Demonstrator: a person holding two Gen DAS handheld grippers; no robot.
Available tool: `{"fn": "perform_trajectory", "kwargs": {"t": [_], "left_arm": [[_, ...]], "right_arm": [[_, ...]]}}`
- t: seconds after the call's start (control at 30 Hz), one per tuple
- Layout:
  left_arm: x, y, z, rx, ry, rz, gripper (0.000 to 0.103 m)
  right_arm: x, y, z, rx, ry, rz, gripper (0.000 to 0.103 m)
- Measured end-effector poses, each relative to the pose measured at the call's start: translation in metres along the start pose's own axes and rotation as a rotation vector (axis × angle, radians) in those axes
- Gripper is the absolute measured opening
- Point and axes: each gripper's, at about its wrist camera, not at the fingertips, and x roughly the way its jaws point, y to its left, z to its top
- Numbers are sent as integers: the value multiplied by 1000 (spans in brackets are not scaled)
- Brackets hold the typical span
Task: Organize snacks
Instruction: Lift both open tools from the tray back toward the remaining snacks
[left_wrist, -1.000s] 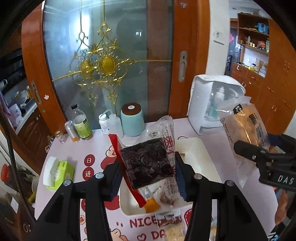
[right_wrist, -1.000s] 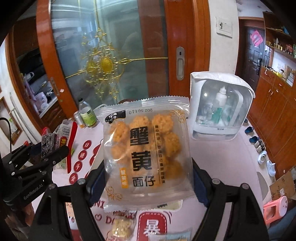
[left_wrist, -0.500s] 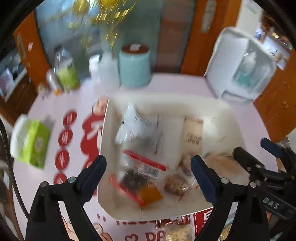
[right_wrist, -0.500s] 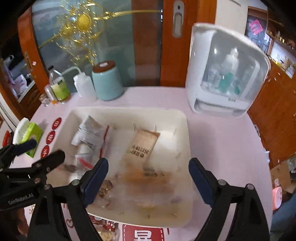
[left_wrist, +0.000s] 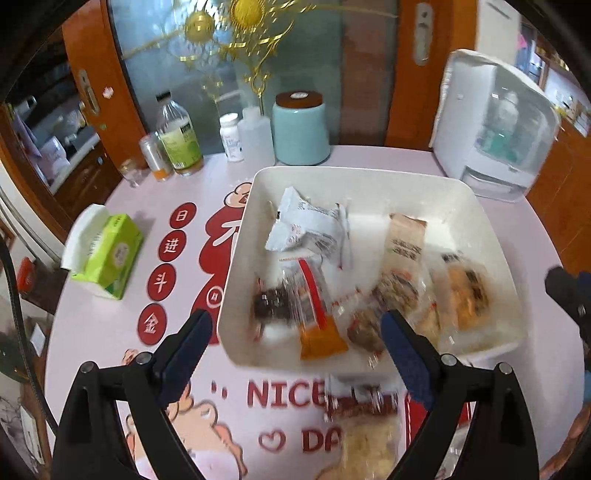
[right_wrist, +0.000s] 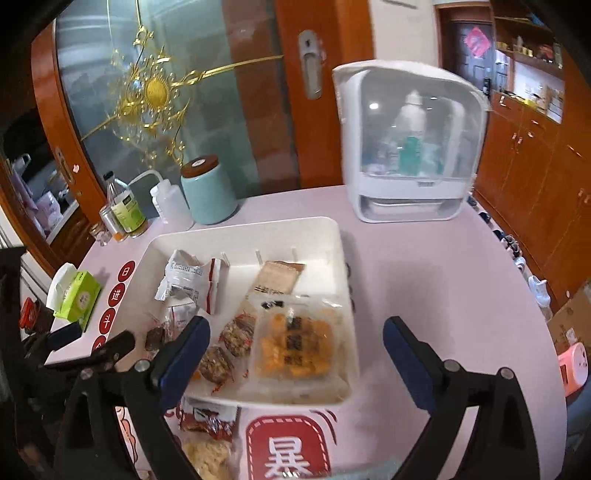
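- The left gripper (left_wrist: 295, 354) stands wide and empty above the near edge of the white tray (left_wrist: 236, 273).
- The dark-fruit packet (left_wrist: 291, 299) lies in the tray's near left corner, just beyond the left gripper's tips.
- The right gripper (right_wrist: 295, 354), its jaws having just widened, holds nothing; the orange snack bag (right_wrist: 295, 343) lies beyond and between its fingers, at the tray's near right corner.

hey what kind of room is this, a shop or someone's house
Most likely a home dining area: a table with a cartoon cloth, a wooden glass-panelled door behind it, and household bottles and a tissue pack on top.
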Motion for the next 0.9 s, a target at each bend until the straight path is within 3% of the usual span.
{"fn": "perform_trajectory", "kwargs": {"t": [0.37,0.67,0.9], "left_arm": [[-71,-44,-86,15,-60,28,92],[-79,-58,-152,-23,9,0,92],[-74,-69,-178,-20,59,-28,92]], "right_arm": [[-70,-20,-64,-42,-49,-16,96],[-105,-43,-121,-83,-50,-87,96],[-120,-63,-161,-62,-28,-119,96]]}}
